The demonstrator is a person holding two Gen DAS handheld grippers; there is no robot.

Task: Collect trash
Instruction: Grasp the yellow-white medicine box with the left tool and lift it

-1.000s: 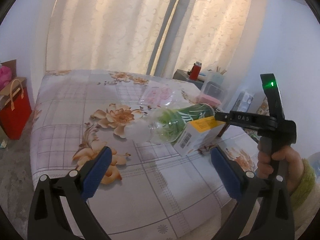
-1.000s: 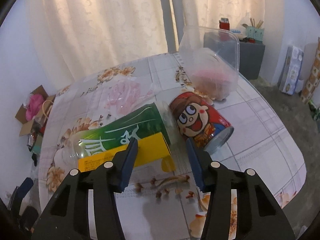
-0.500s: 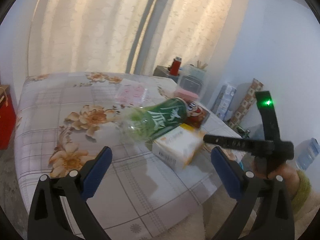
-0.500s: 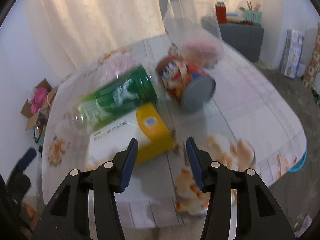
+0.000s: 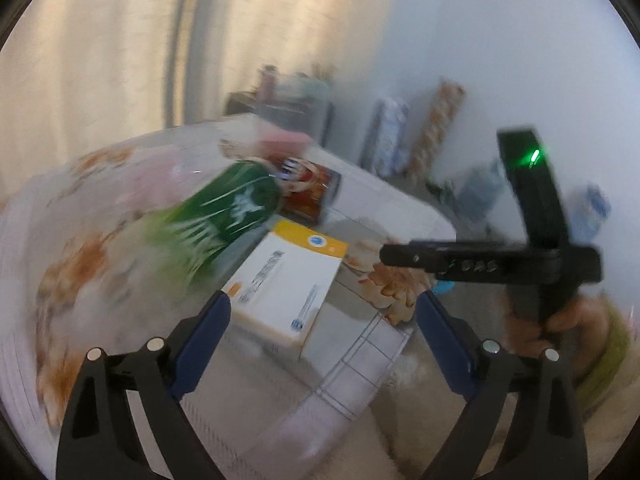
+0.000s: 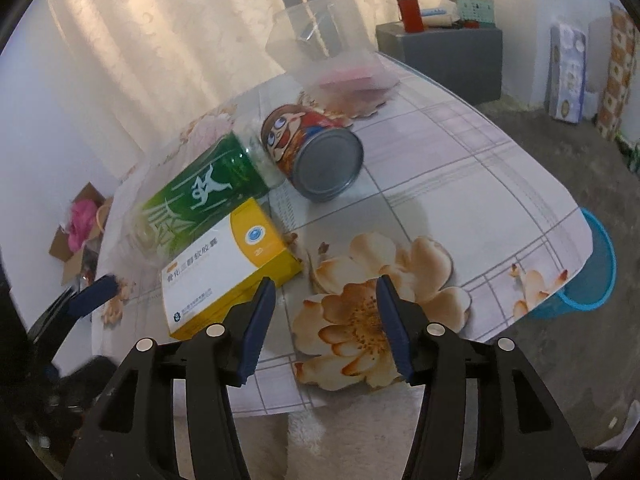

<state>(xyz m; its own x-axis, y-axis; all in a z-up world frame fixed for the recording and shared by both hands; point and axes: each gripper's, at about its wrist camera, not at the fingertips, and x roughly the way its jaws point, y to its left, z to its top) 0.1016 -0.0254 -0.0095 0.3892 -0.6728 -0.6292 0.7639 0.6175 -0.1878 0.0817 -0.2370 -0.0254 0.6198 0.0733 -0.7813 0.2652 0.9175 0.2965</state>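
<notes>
Cream curtains (image 6: 168, 40) hang behind a desk (image 6: 460, 184) covered in a flowered, checked cloth. On it lie a yellow-and-white box (image 6: 228, 268), a green-labelled plastic bottle (image 6: 204, 192) on its side touching the box's far edge, and a cartoon-printed can (image 6: 316, 156) tipped over with its metal base facing the right wrist camera, just beside the bottle's end. Behind them stands a clear plastic container (image 6: 332, 56) with something pink in its bottom. A blue bin (image 6: 596, 264) sits on the floor by the desk's right corner.

The right claw (image 6: 326, 320) hovers over a printed flower at the near edge, its jaws partly spread and opening with nothing between them; the box lies just off its left finger. The left claw (image 5: 322, 340) is spread wide, its jaws closing slightly; the box's near corner sits in the gap, though the blurred left view suggests the pads are probably clear of it. A hand (image 5: 560, 320) with a green sleeve holds the right claw's handle.
</notes>
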